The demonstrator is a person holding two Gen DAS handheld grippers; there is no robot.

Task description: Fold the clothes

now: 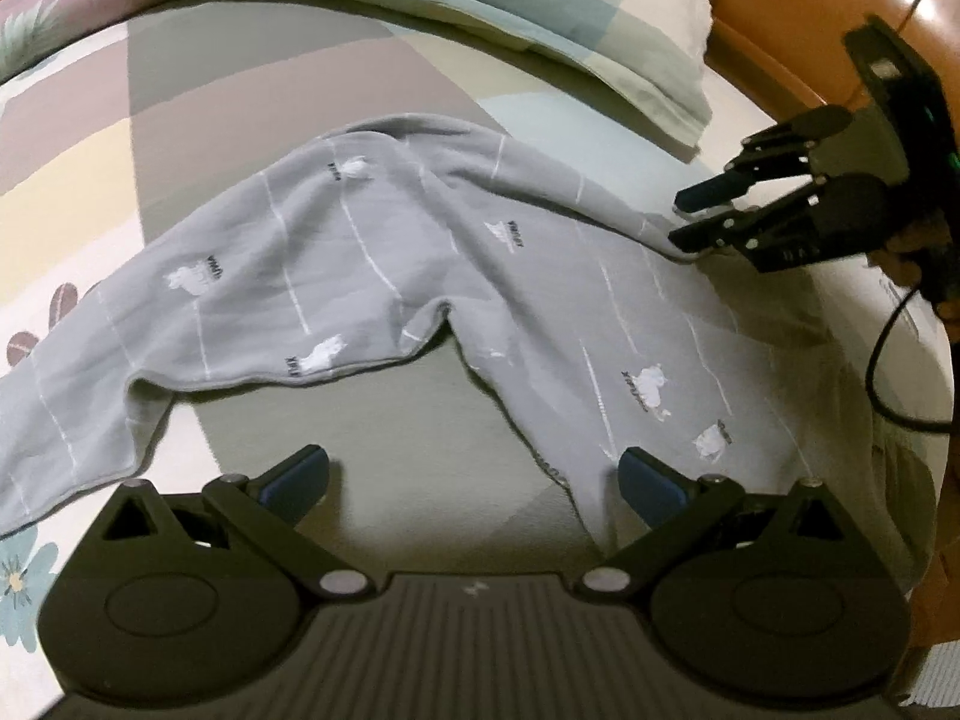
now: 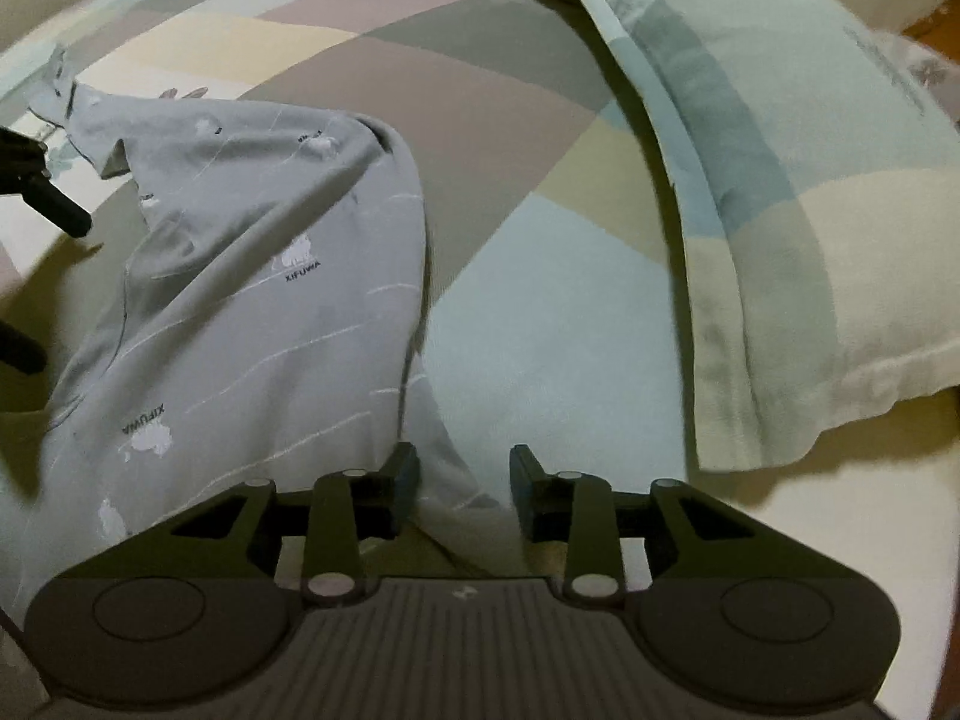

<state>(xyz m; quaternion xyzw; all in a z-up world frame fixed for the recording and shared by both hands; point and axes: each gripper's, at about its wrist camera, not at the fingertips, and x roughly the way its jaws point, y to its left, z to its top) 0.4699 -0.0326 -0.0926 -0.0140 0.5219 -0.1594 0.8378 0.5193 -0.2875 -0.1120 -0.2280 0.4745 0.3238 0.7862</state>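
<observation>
1. The grey trousers (image 1: 372, 276) lay spread on the bed (image 1: 90, 138), their two legs splayed apart in an upside-down V, with the crotch notch near the middle of the sheet and the waist end running toward the pillow side
2. The cloth carried thin white stripes and small white animal prints with lettering; one leg trailed off toward the left edge of the bed in the left wrist view, wrinkled and partly turned over on itself
3. The left gripper (image 1: 474, 477) hovered above the open gap between the two legs, its jaws spread wide with nothing between them; its right finger sat just over the hem edge of the nearer leg
4. The right gripper (image 2: 463, 489) stood at the outer edge of the trousers (image 2: 270, 300), jaws parted, with a fold of grey cloth running beneath the gap; whether the pads pressed on it could not be told, and they looked clear of it
5. In the left wrist view the right gripper (image 1: 699, 219) reached in from the bed's right side, tips at the garment's edge
6. A pillow (image 2: 798, 210) in pastel blocks lay at the far side of the bed, just beyond the trousers
7. A wooden bed frame (image 1: 780, 18) showed past the pillow
</observation>
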